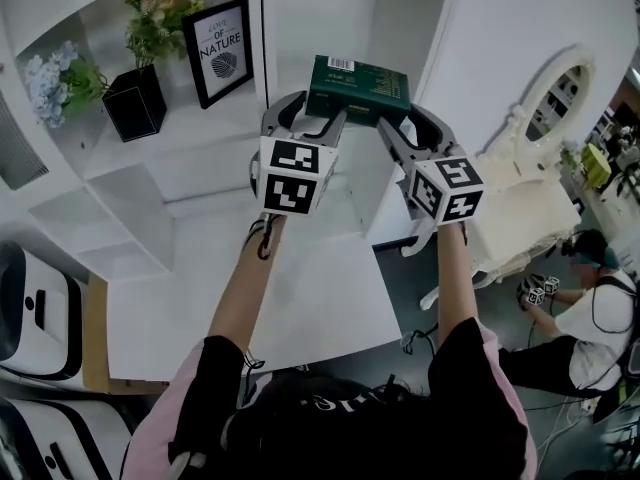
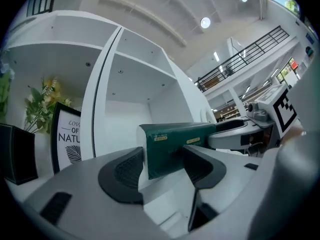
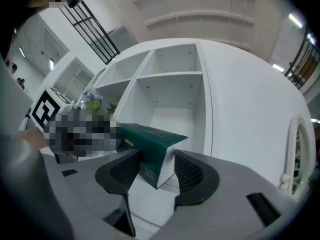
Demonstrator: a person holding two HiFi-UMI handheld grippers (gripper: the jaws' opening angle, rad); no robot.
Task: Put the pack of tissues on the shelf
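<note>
Tissue pack, dark green and rectangular (image 1: pixel 358 88), hangs before the white shelf's (image 1: pixel 300 28) open compartment; left gripper (image 1: pixel 306 116) clamps 1 end, right gripper (image 1: pixel 410 125) jaws closing around the other.

Dark green pack of tissues (image 1: pixel 358 88): rectangular, barcode up, level, at 12 o'clock. Apparently just before the white shelf (image 1: pixel 320 18), at its open compartment.

Left tool (image 1: pixel 318 116) clamped, right tool (image 1: pixel 407 120) closing round pack (image 1: pixel 360 88)
</note>
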